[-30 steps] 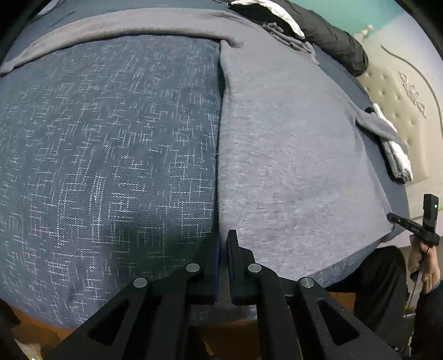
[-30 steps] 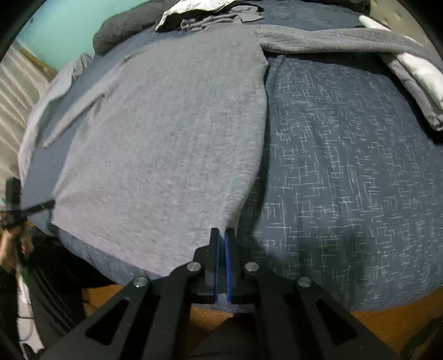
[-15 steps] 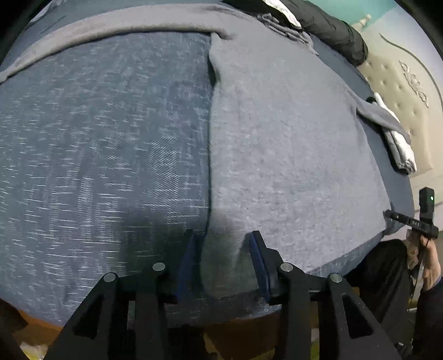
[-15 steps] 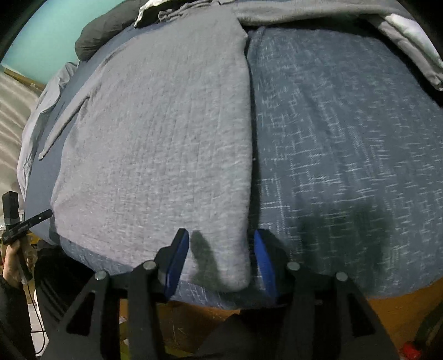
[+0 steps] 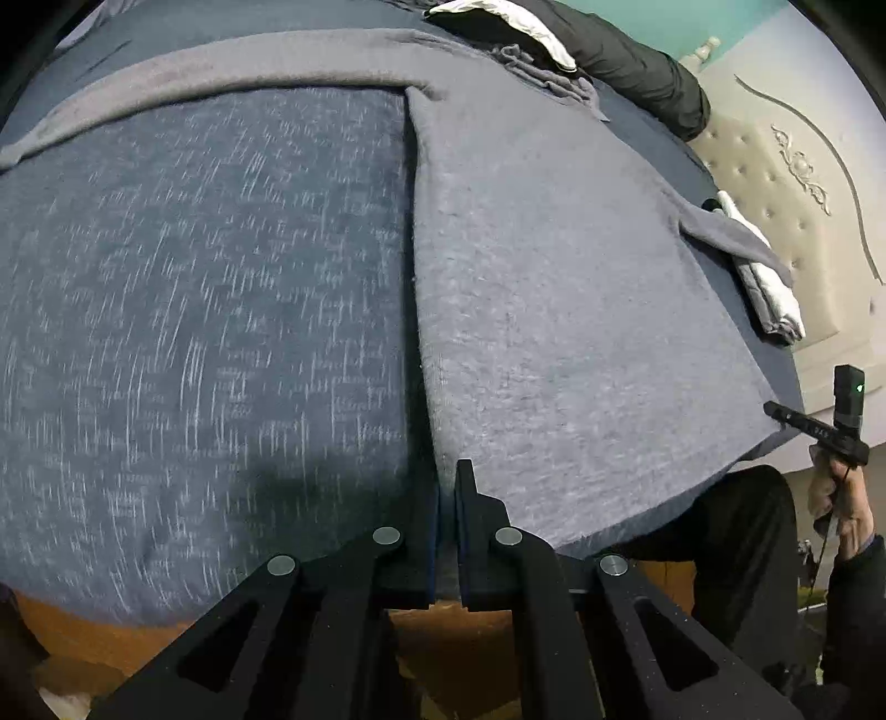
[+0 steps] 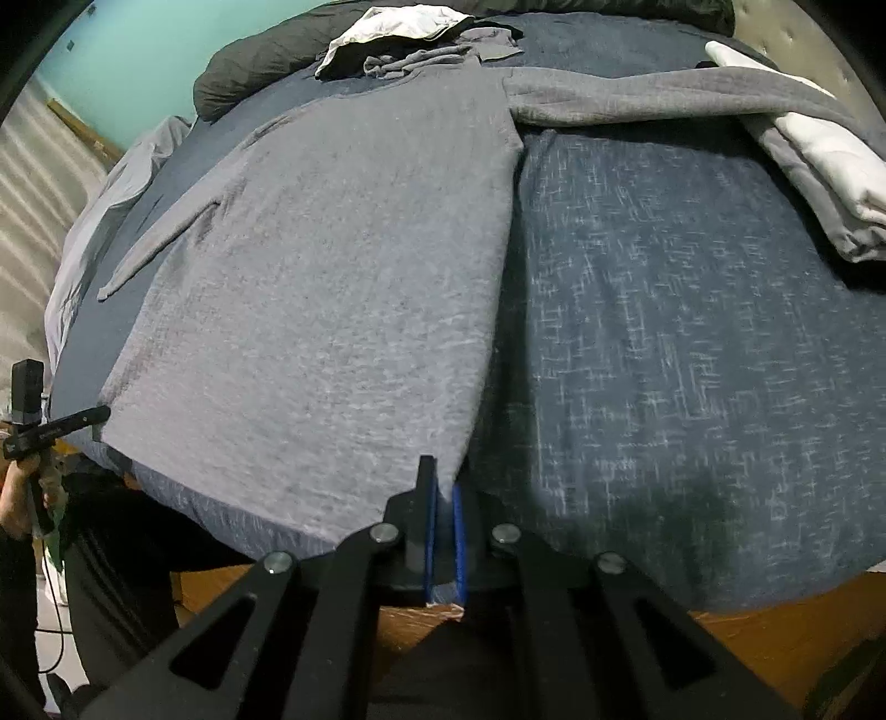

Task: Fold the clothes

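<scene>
A grey long-sleeved shirt (image 5: 554, 288) lies spread flat on the dark blue patterned bedspread (image 5: 194, 288), hem towards me. My left gripper (image 5: 447, 487) is shut on the shirt's near left hem corner. In the right wrist view the same shirt (image 6: 332, 310) fills the left half, and my right gripper (image 6: 443, 487) is shut on its near right hem corner. One sleeve (image 5: 210, 72) stretches across the bed at the far left; the other sleeve (image 6: 664, 94) runs to the right over folded laundry.
Folded white and grey clothes (image 6: 819, 166) sit at the bed's right side. A dark jacket and crumpled clothes (image 6: 387, 39) lie at the far end. The padded headboard (image 5: 786, 210) stands to the right. The bed's orange wooden frame (image 6: 775, 653) runs below.
Half a second ago both grippers were open around the hem corners. Now both have shut on the fabric and pulled back slightly.
</scene>
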{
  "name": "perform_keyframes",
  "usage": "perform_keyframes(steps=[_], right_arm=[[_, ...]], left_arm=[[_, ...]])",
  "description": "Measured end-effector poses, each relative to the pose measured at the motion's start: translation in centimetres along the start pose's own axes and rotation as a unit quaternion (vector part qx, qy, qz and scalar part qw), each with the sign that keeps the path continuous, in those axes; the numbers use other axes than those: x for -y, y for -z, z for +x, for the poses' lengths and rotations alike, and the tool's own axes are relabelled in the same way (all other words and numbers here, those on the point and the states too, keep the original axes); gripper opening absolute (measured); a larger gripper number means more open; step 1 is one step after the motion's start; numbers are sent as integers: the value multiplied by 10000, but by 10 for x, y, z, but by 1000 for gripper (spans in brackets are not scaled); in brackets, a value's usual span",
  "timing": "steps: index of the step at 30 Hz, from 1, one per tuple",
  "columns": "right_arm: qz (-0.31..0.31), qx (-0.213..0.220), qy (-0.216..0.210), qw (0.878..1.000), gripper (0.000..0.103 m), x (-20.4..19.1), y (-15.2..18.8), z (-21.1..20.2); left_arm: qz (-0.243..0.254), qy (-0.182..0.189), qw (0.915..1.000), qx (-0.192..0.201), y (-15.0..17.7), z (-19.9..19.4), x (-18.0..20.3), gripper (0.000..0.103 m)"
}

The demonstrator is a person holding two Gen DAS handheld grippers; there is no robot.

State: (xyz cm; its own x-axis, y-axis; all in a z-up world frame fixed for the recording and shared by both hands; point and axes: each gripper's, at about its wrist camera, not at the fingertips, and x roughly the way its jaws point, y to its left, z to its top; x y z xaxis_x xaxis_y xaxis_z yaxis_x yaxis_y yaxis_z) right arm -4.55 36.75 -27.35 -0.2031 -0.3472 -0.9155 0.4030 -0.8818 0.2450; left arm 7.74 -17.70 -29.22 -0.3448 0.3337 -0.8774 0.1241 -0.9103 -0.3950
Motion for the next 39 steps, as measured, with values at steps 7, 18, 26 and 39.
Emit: perform_keyframes(steps=[7,18,26,39], right_arm=[[-24,-299,217,9993,4,5,9,40],[662,135,45,9977,29,42,-15,23],[1298,1602,49,9785,36,112,-66,-57],[2618,2496,358,9316,57,247,-129,-137]], left_arm=[[-425,-40,9988,-244,-7,35,-17,6],[-116,-533,9978,381,-49,14,18,43],[197,-721,9934,872,-92,13,43,45],[-92,-537,9909,1230,-149,53,57,57]])
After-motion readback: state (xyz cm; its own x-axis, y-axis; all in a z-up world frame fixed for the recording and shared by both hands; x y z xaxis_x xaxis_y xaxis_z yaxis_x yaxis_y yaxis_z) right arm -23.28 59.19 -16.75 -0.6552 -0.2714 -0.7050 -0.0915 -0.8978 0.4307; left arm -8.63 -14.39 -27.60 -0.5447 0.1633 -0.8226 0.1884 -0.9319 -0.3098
